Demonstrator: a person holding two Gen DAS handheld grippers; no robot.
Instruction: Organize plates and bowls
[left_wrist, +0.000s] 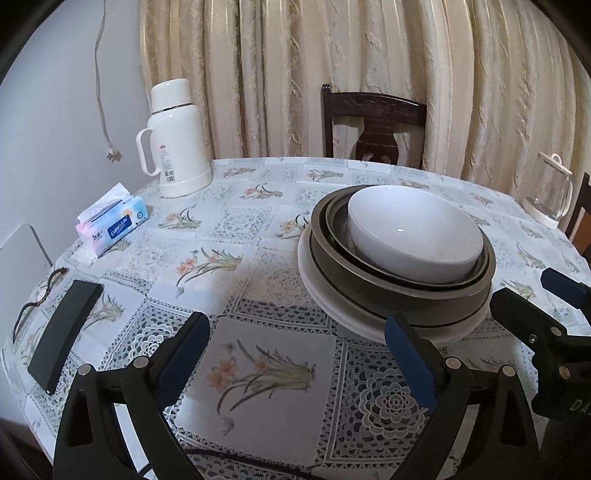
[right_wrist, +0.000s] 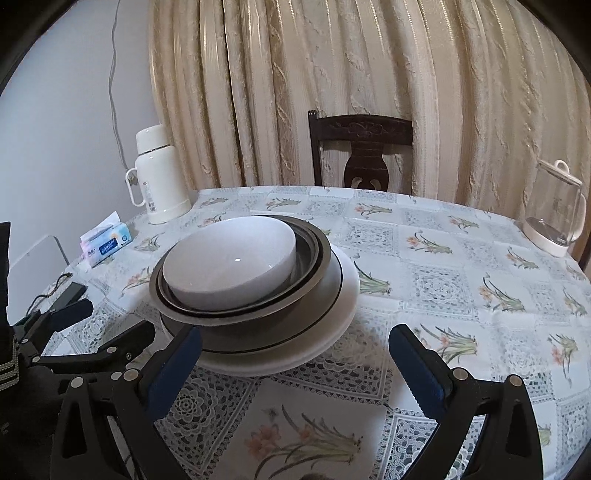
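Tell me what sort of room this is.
Most likely a home dining room: a round table under a floral tablecloth, a carved wooden dining chair against cream curtains, and household items like a white thermos and a stack of dishes.

The left hand-held gripper (left_wrist: 295, 343) is a black plastic frame with two arms ending in dark blue ribbed pads, each arm pinned by round silver rivets. The right hand-held gripper (right_wrist: 295, 354) is built alike; at 3 o'clock in the left view, its black body carries pale lettering.
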